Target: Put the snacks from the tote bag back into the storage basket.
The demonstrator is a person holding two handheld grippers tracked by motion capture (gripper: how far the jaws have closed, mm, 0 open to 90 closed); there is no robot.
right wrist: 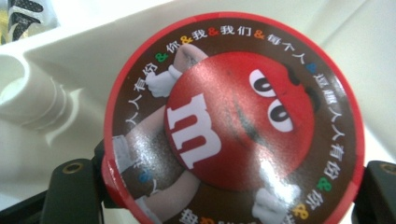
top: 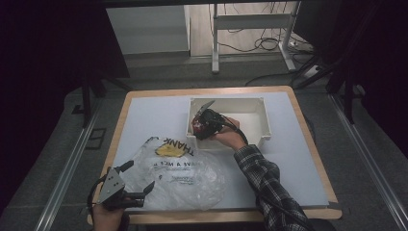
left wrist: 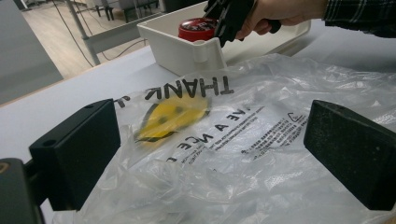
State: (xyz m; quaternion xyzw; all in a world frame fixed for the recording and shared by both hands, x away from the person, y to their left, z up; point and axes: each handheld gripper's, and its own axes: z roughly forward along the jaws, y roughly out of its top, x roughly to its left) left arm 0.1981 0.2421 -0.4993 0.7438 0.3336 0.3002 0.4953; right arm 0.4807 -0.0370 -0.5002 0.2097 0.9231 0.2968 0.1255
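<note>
right gripper (top: 201, 126) reaches into the white box (top: 260, 103), fingers pinching a red "m" tin (right wrist: 233, 126); left gripper (top: 137, 180) fingers spread beside the "thank" bag (left wrist: 233, 154).

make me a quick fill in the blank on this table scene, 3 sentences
1. The right gripper is shut on a round ____ candy tin.
2. That tin is held over the white ____.
3. The open left gripper rests at a clear plastic ____ printed with a yellow face.

Missing words: red; box; bag
</note>
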